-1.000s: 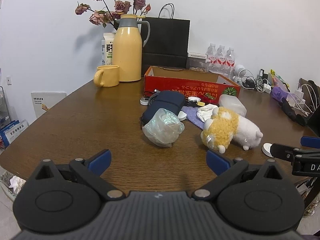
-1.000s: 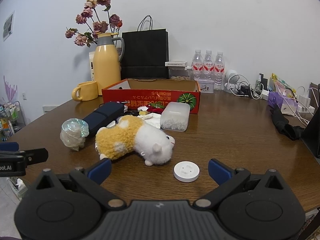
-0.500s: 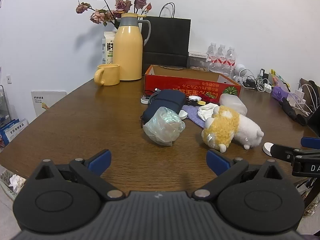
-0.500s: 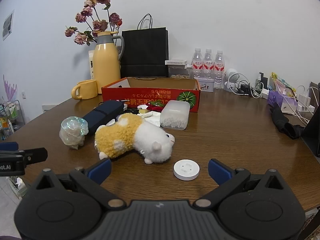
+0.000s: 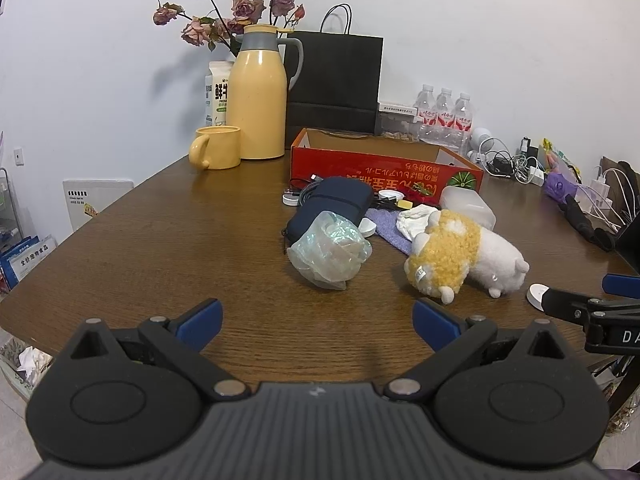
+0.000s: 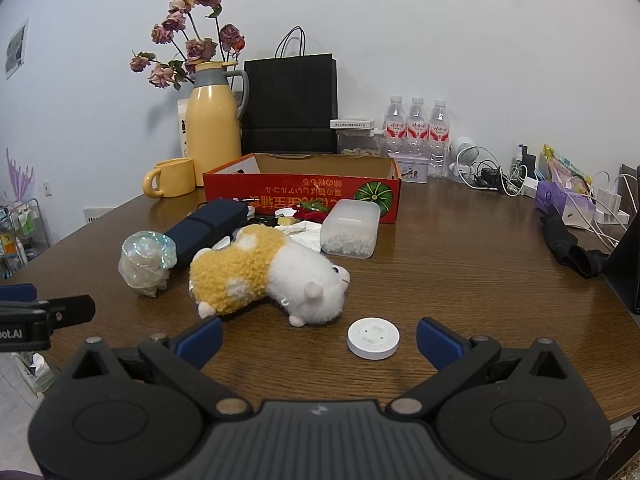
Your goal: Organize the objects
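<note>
Over the last second I have only eased both tools a little nearer the clutter; nothing on the bench [image 5: 168, 240] has shifted. Judging from how things lie, the organizing has barely begun. The red cardboard box [image 6: 300, 196] stands at the back with little that I can see inside it, and everything loose lies in front of it. Largest of the pile is the yellow-and-white plush animal [image 6: 268, 276] on its side; then the dark blue zip pouch [image 5: 332, 208] touching the crumpled clear plastic bag [image 5: 328, 250]; then the frosted lidded container [image 6: 352, 232] just beside the box's front wall. Smaller bits, a purple cloth [image 5: 388, 228] and white tissue [image 5: 414, 216], lie between pouch and plush. The white round disc [image 6: 373, 339] sits alone near my right tool [image 6: 320, 340], which is spread wide and empty. My left tool [image 5: 318, 318] is also spread wide and empty, facing the bag. All of it seems left to put away.
</note>
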Demonstrator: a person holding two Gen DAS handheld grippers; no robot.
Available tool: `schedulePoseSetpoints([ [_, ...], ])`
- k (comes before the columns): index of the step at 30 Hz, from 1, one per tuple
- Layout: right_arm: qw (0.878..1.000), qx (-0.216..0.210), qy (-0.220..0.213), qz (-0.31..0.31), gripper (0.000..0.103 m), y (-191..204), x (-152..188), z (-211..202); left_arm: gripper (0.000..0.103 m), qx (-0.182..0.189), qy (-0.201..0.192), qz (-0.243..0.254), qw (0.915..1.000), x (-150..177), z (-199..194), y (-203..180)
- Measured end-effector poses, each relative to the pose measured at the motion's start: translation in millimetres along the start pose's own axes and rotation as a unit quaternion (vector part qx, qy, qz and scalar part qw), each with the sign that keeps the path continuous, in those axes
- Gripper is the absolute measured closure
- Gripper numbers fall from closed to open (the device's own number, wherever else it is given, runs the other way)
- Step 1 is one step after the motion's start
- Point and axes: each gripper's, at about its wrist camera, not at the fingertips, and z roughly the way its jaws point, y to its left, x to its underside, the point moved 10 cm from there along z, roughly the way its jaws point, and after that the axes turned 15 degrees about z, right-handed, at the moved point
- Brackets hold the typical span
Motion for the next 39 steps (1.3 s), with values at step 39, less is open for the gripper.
schedulePoseSetpoints([
  [39,1.0,0.001,0.002,-0.001,0.0,-0.2,3.5,1.7,0.0,0.001,0.0,-0.001,1.0,1.1,0.3,0.1],
])
